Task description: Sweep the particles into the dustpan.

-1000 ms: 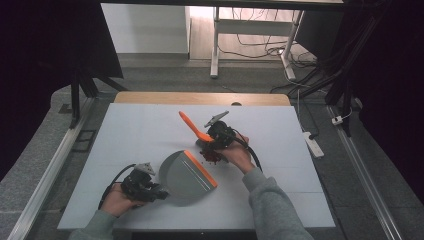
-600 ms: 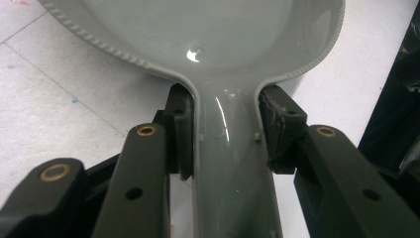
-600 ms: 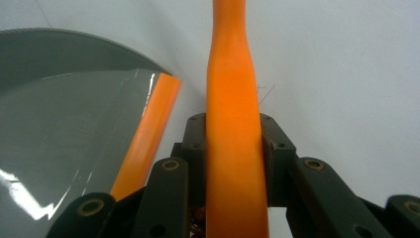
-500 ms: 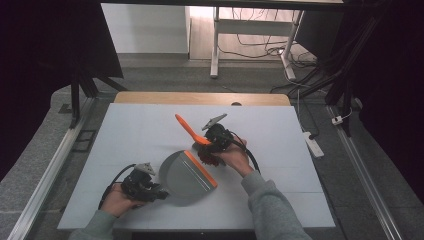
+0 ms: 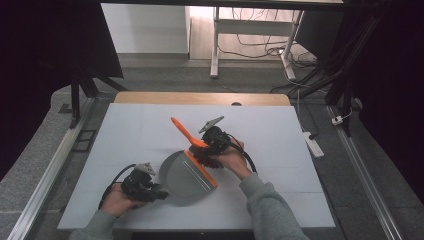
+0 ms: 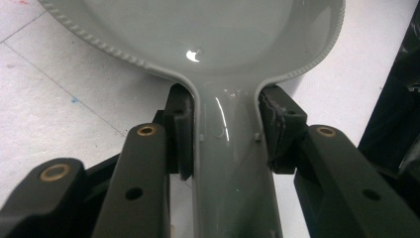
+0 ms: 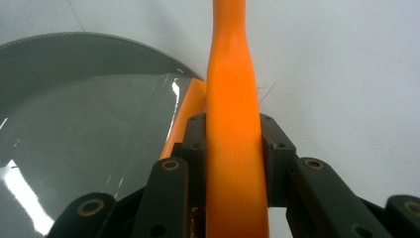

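Plainly a brush and dustpan, one in each claw

Down at the near left of the white surface, the left claw is closed on the grey dustpan by its handle neck, one jaw pressed to each side just behind where the handle widens into the pan; that grip looks chosen to keep the pan flat and steady, its mouth facing away toward the other hand; the pan lies on the surface near the middle front, its orange lip running along the open edge on the far right side

Meanwhile the right claw is clamped on the orange brush handle, the jaws snug on either flank of it; from the high view the handle angles up and away to the far left, while the brush's working end sits low at the pan's lip, mostly hidden by the claw and hand; holding it so would, I judge, let the bristles drag toward the pan; whether they touch the lip cannot be told; no crumbs or litter can be made out
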### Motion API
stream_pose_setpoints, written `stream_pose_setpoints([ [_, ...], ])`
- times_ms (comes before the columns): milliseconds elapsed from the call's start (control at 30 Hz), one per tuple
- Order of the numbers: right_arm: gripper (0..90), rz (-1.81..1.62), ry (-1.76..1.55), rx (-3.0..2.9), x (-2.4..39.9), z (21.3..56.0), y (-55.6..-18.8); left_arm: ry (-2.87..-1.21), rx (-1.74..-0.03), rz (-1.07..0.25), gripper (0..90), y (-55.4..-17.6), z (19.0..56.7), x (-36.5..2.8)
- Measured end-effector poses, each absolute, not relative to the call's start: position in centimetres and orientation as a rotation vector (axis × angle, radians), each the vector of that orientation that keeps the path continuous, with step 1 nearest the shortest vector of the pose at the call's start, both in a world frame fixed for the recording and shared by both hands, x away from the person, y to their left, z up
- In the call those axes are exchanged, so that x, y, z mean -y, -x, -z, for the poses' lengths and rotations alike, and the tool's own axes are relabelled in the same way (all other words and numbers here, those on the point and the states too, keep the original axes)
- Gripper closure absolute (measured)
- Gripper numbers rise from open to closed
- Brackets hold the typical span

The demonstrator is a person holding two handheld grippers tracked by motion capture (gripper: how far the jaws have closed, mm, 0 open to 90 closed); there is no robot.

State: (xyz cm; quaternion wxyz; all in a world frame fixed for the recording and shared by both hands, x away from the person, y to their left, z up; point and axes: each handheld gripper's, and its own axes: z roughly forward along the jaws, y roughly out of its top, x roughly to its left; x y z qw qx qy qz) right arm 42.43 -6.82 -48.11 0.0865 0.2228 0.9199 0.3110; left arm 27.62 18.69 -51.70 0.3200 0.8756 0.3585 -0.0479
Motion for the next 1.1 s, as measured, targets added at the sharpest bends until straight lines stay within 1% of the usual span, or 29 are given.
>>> stream_pose_setpoints([
  [667,70.4,-1.009,-0.636,-2.776,5.7,48.0,-41.2,-2.302,-0.945,0.128,60.9,-27.6,51.7,-18.6],
  [967,70.4,-1.036,-0.543,-2.843,4.3,47.4,-39.8,-2.303,-0.942,0.126,60.9,-27.6,51.7,-18.7],
  [1100,70.4,-1.096,-0.544,-2.815,4.7,46.5,-39.7,-2.303,-0.942,0.126,60.9,-27.6,51.7,-18.7],
])
